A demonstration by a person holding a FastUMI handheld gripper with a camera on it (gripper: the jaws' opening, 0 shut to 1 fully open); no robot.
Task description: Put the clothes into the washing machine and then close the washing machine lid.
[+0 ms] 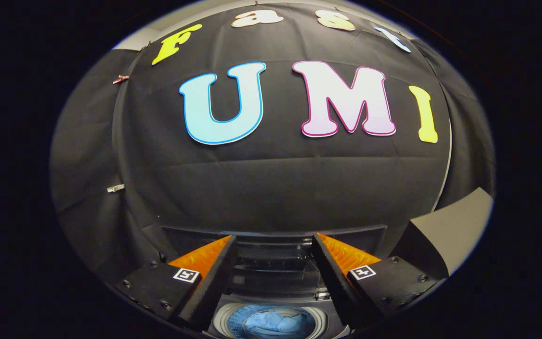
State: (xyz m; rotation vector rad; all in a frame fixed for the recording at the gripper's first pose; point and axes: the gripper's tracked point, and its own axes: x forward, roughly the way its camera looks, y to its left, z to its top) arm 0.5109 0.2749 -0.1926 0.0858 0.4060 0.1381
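Black cloth [271,188] draped the back of the booth, creased and pinned at its left side, as the claw [273,247] hung above the washing machine [275,278] with its two fingers spread wide apart and nothing held between them. Each finger [205,256] carried a small square marker near its base. Between and beyond the fingertips stood the machine's raised lid [275,249], a dark, glossy panel tilted back against the cloth wall, leaving the tub uncovered. Below the gap between the fingers, the round drum [271,322] showed its pale rim, and pale blue clothes [273,324] lay bunched inside it, already in the washer. To the right of the machine, just past the right finger, a grey panel [454,226] leaned at the edge of the booth.
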